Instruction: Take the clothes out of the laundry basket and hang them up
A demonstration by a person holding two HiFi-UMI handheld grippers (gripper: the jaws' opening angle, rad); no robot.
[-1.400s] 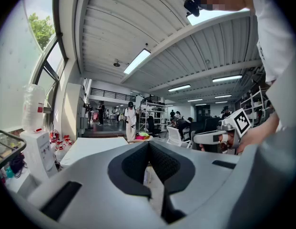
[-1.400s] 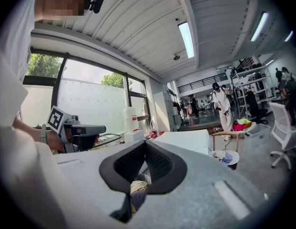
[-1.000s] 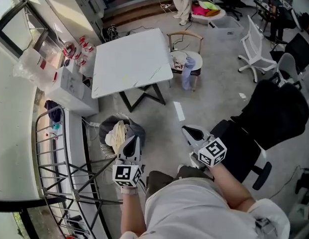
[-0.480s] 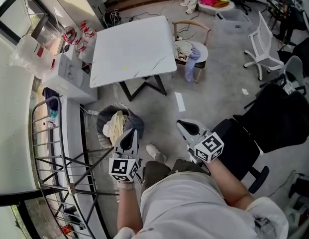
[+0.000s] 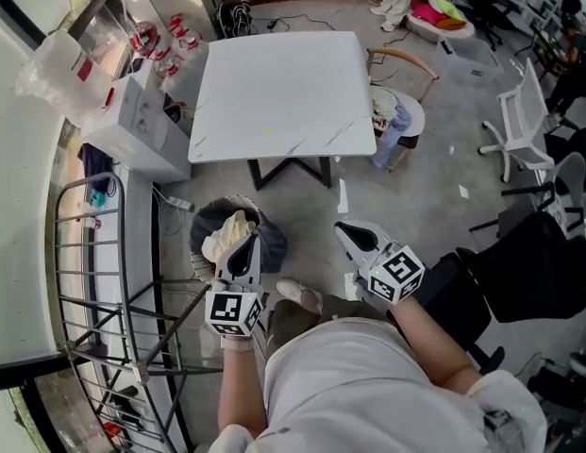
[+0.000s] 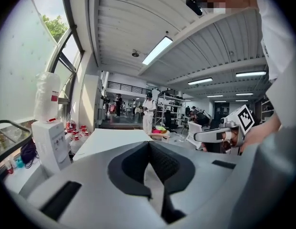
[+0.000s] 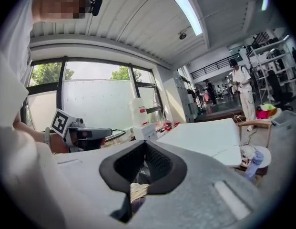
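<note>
One round dark laundry basket (image 5: 206, 219) holding cream clothes (image 5: 223, 240); one white square table (image 5: 283, 92). Left gripper (image 5: 245, 245) and right gripper (image 5: 343, 228): both jaw pairs pressed together, gripping nothing.

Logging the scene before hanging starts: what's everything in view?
drying rack: one, dark metal, far left
laundry basket: one, dark, on floor beside rack
clothes: one heap, cream, in the basket
table: one, white, beyond the basket
water dispenser: one, white, left of table
wooden chair: one, tan, right of table
white office chair: one, white, far right
black chair: one, black, lower right
left tool: one, grey, shut and empty, by the basket
right tool: one, grey, shut and empty, above floor
</note>
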